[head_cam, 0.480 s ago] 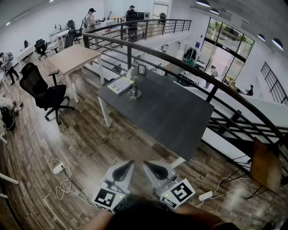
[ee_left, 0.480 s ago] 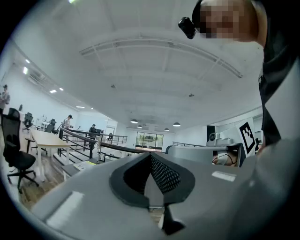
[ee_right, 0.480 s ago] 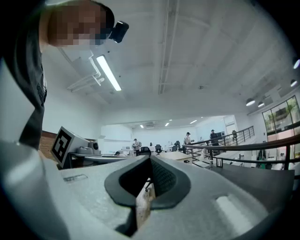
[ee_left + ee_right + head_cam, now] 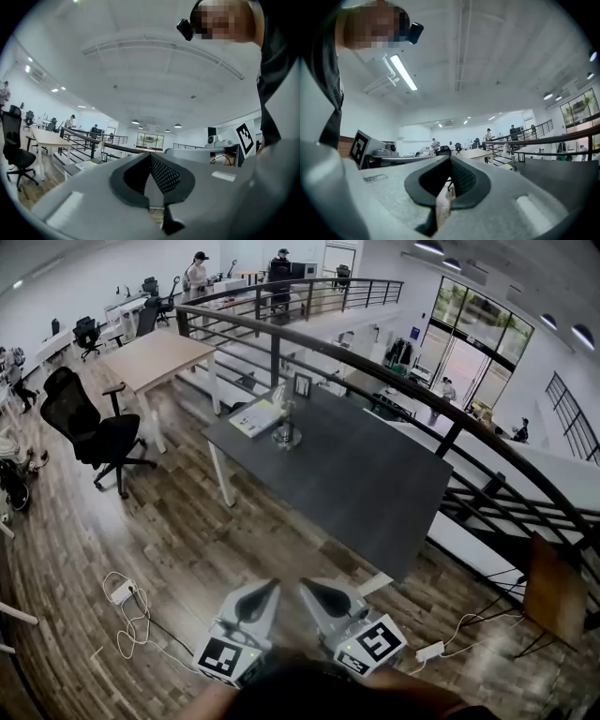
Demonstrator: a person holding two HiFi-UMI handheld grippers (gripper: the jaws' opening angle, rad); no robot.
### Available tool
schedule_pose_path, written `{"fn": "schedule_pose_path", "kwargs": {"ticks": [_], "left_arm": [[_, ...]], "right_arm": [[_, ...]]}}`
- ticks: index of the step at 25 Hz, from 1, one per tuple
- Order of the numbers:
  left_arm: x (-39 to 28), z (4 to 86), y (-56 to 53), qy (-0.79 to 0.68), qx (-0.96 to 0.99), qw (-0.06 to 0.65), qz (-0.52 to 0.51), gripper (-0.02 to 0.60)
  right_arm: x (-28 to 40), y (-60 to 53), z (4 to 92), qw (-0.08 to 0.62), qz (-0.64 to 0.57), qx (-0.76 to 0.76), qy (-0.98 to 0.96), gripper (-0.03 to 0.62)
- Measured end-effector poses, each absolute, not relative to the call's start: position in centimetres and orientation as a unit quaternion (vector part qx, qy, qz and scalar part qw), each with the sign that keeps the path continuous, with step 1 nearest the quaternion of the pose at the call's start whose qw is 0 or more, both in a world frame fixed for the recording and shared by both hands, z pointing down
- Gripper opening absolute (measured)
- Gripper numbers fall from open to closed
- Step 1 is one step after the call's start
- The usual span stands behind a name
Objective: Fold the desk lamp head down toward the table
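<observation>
The desk lamp [image 4: 286, 424] stands upright on its round base near the far left corner of the dark grey table [image 4: 356, 484]. It is small and far off in the left gripper view [image 4: 101, 147] and in the right gripper view [image 4: 508, 152]. Both grippers hang side by side at the bottom of the head view, over the wooden floor and well short of the table. My left gripper [image 4: 271, 584] is shut with nothing in it, jaws meeting [image 4: 151, 158]. My right gripper [image 4: 306, 583] is also shut and empty [image 4: 450, 161].
A paper pad [image 4: 256, 416] and a small frame [image 4: 302, 385] lie by the lamp. A black office chair [image 4: 89, 432] and a wooden table [image 4: 155, 357] stand at the left. A curved railing [image 4: 412, 395] runs behind the table. Cables [image 4: 127, 615] lie on the floor.
The head view has shifted slightly, so the table and lamp sit a touch further right. Both grippers keep their place and stay shut.
</observation>
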State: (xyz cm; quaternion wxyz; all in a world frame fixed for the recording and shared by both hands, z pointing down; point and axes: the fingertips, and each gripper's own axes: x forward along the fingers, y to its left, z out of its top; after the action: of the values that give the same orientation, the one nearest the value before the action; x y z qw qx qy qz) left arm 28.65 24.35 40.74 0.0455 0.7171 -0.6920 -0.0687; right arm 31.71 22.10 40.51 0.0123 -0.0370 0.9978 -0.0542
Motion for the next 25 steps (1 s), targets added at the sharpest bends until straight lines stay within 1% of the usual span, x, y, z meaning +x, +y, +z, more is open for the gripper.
{"fn": "schedule_pose_path", "kwargs": {"ticks": [4,8,14,20,25], "left_arm": [[25.8,41.3,23.7,-0.689,0.72,0.046,-0.069,0.002],[21.7,42.8,22.8,-0.68,0.729,0.059,-0.057,0.002],[15.2,42.3,21.8,-0.675,0.735,0.05,-0.05,0.002],[9.8,42.8,22.6,-0.677,0.732,0.054,-0.048,0.002],[7.1,42.8,22.7,-0.676,0.733,0.059,-0.049,0.002]], "right_arm": [[28.8,21.5,41.1,0.008,-0.059,-0.039,0.997,0.003],[24.2,21.2,41.6,-0.002,-0.063,-0.035,0.997,0.003],[17.3,20.9,41.7,-0.012,-0.059,-0.024,0.998,0.003],[12.4,20.9,42.0,-0.004,-0.067,-0.033,0.997,0.003],[9.4,21.7,42.2,-0.009,-0.064,-0.025,0.998,0.003]]}}
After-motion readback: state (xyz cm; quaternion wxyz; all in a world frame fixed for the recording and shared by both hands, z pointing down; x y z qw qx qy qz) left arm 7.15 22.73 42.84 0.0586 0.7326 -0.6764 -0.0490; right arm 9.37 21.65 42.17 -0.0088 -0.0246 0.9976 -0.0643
